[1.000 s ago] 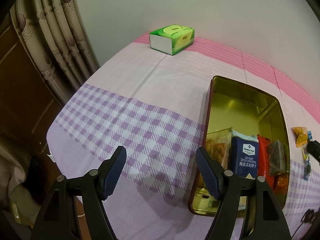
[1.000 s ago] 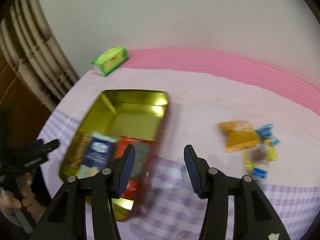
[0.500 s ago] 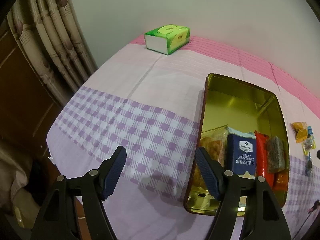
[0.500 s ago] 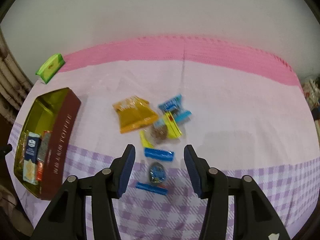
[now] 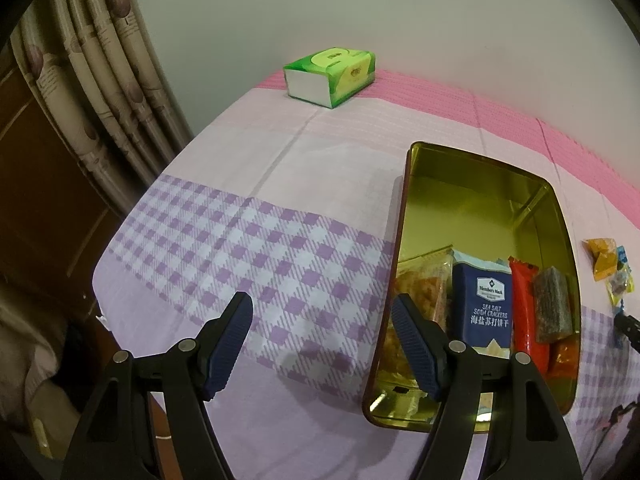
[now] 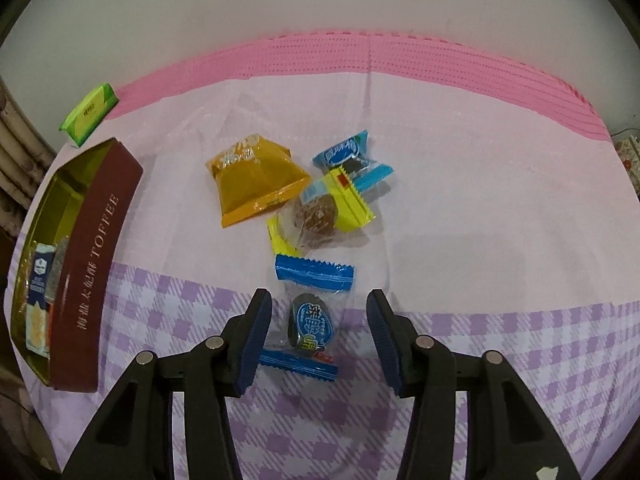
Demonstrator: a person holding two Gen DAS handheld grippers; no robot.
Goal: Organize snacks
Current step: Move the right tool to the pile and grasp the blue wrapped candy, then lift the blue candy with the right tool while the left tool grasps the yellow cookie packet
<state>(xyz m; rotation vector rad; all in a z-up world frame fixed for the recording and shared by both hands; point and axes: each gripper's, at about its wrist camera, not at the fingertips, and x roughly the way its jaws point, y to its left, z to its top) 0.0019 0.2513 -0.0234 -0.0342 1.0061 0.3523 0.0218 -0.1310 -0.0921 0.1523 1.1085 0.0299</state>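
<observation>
One toffee tin [image 5: 476, 168], gold inside and maroon outside, sits open on the tabletop [image 5: 248, 248], and its near end is filling up! In there: a clear bag of orange-brown snacks [image 5: 420, 288] against the left wall, a navy pack of sea salt soda crackers [image 5: 482, 304] next to it, then a red packet [image 5: 525, 304], a dark seaweed-like bar [image 5: 553, 308] and an orange packet [image 5: 564, 356] at the right. The far half of the tin is bare metal.

Four snacks wait loose on the pink and purple-checked cloth to the right of the tin: one amber pouch [image 6: 256, 180], one blue-wrapped candy [image 6: 348, 156], one yellow-ended cookie pack [image 6: 320, 212], and one clear pack with blue ends and a blue-labelled dark sweet [image 6: 310, 316]. That last one lies right between the fingers of the right hand-held gripper [image 6: 318, 328], whose jaws are closing in but the pads are not on the wrapper yet.

The left hand-held gripper [image 5: 322, 336] hovers with jaws spread and nothing in them, above the check cloth just left of the tin's near corner. One green tissue pack [image 5: 330, 76] sits at the far edge by the wall.
</observation>
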